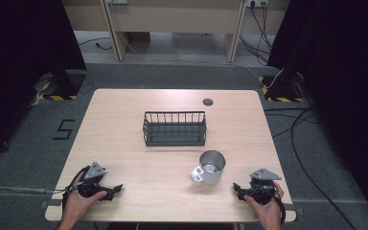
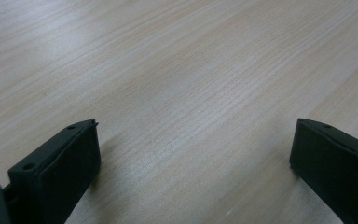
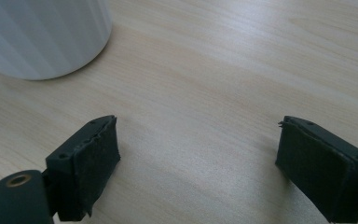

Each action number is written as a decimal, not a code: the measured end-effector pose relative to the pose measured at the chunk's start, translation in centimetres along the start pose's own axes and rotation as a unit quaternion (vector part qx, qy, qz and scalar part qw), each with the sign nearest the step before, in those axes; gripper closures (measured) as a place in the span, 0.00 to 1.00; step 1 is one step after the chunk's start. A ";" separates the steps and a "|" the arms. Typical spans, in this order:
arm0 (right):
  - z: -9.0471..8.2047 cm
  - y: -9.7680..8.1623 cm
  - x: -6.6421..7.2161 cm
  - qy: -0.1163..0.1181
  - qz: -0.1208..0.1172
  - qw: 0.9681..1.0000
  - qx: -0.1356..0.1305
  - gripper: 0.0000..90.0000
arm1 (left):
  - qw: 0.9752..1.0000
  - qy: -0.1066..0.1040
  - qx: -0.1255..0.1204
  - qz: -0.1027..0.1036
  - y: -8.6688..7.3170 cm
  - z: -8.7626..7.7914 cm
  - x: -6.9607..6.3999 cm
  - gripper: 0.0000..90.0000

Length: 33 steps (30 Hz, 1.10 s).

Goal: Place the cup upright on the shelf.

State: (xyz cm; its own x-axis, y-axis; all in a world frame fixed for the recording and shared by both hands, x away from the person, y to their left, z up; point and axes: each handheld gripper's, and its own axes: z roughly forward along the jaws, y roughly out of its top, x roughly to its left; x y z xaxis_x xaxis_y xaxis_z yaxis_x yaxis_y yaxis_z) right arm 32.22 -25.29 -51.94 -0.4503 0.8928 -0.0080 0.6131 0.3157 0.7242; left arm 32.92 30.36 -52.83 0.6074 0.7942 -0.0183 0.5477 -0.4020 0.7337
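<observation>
A silver metal mug (image 1: 210, 167) stands upright on the wooden table (image 1: 124, 143), its handle turned to the left front. Behind it sits a dark wire basket (image 1: 174, 128), with nothing in it that I can see. My left gripper (image 1: 116, 190) rests at the table's front left, held in a hand, jaws wide apart over bare wood (image 2: 191, 126). My right gripper (image 1: 237, 189) lies at the front right, just right of the mug, open too (image 3: 198, 140). The mug's ribbed pale wall (image 3: 42, 32) rises at the top left of the right gripper view.
A small dark round cap (image 1: 208, 101) sits in the table near the far edge. Black curtains hang on both sides, and cables (image 1: 297, 124) run over the grey floor to the right. Wooden furniture legs (image 1: 115, 33) stand beyond the table.
</observation>
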 end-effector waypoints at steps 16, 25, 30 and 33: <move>-1.2 0.0 0.8 0.027 0.010 0.996 -0.082 0.17 | 1.000 0.000 0.001 0.001 0.0 0.0 0.0 0.01; -2.9 0.8 2.0 0.058 0.013 0.986 -0.155 0.17 | 1.000 -0.001 0.003 0.001 0.1 0.1 0.1 0.00; -3.2 1.4 2.9 0.070 0.008 0.981 -0.178 0.17 | 1.000 -0.001 0.003 0.001 0.1 0.1 0.1 0.00; -3.2 1.9 3.4 0.073 0.003 0.979 -0.191 0.17 | 1.000 -0.001 0.003 0.001 0.1 0.1 0.1 0.00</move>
State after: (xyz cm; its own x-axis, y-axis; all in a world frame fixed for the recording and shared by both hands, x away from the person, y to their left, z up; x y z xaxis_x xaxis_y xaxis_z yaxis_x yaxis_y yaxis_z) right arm 29.76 -22.64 -48.35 -0.5524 0.8300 0.0764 0.3414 0.1416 0.9292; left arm 33.08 30.30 -52.82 0.6101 0.7921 -0.0180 0.5496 -0.4068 0.7297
